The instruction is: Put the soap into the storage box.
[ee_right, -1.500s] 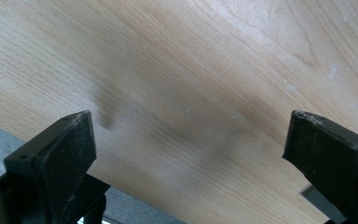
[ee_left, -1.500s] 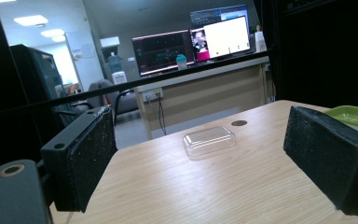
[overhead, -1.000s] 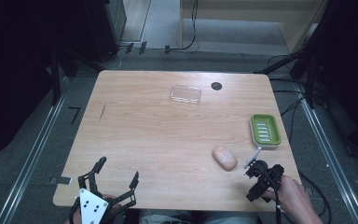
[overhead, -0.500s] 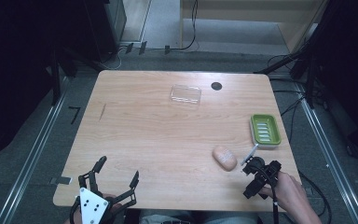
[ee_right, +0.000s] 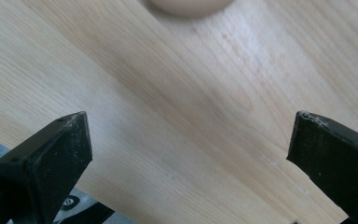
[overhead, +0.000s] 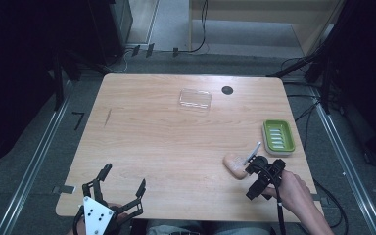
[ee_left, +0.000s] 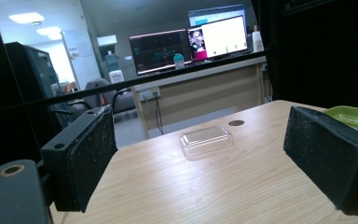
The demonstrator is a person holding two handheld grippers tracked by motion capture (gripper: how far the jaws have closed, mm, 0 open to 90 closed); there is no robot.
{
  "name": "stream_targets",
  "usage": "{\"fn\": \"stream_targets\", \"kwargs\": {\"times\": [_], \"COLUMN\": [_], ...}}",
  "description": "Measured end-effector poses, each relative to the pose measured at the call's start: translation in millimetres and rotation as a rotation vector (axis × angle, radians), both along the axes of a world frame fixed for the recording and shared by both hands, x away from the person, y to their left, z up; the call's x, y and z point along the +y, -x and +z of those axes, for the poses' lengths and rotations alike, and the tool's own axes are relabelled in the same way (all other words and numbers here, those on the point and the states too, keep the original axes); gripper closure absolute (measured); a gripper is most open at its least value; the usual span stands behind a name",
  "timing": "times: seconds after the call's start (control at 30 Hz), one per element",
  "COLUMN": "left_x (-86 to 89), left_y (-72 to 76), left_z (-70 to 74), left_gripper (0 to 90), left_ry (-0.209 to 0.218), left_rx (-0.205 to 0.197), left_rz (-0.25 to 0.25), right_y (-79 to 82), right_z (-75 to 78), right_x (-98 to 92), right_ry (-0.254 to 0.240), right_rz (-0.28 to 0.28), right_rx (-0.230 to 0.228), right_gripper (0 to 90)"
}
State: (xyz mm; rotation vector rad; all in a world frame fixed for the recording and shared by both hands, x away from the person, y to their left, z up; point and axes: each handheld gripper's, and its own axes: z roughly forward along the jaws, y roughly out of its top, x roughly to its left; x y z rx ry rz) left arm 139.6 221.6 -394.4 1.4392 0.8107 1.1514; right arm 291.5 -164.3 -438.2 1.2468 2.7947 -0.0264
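A wooden table (overhead: 166,147) is carrying a few scattered things. Near its front right corner a peach-coloured oval object (overhead: 235,164) — possibly a bar of soap — is lying flat on the wood, and a green ridged dish (overhead: 278,136) is sitting just beyond it toward the right edge, apart from it. Toward the far edge a clear plastic lid (overhead: 195,99) is lying, with a small dark round hole (overhead: 227,90) in the tabletop just to its right.

The right gripper (overhead: 252,161) is hovering at the front right of the table, held by the person's hand (overhead: 293,191) coming in from the bottom edge. In the right gripper view its two black fingers (ee_right: 51,154) are standing wide apart with nothing between them but bare wood grain, and the peach object (ee_right: 189,6) is showing at the top edge, ahead of the fingers and not touching them.

The left gripper (overhead: 122,183) is sitting at the front left corner of the table, its grey plate facing up. Its fingers (ee_left: 86,158) are also spread wide and holding nothing — in the left gripper view they are framing the clear lid (ee_left: 206,140) well ahead, with the green dish (ee_left: 352,115) peeking past the right-hand finger. Beyond the table, monitors (ee_left: 191,39) are glowing on a desk in the background.
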Motion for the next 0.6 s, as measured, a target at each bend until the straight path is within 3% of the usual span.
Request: {"fn": "stream_targets", "kwargs": {"times": [0.17,0.6], "left_x": [0.3,1.0], "left_y": [0.1,0.0], "left_z": [0.1,0.0], "left_gripper": [9.9,9.9], "left_ry": [0.0,0.002], "left_rx": [0.0,0.0], "left_rz": [0.002,0.003], "right_y": [-4.3,-23.9], "right_z": [3.1,1.0], "right_x": [5.9,26.1], "right_ry": [-0.007,-0.024], "right_rz": [0.004,0.029], "right_rx": [-0.017,-0.012], "right_gripper": [0.0,0.0]}}
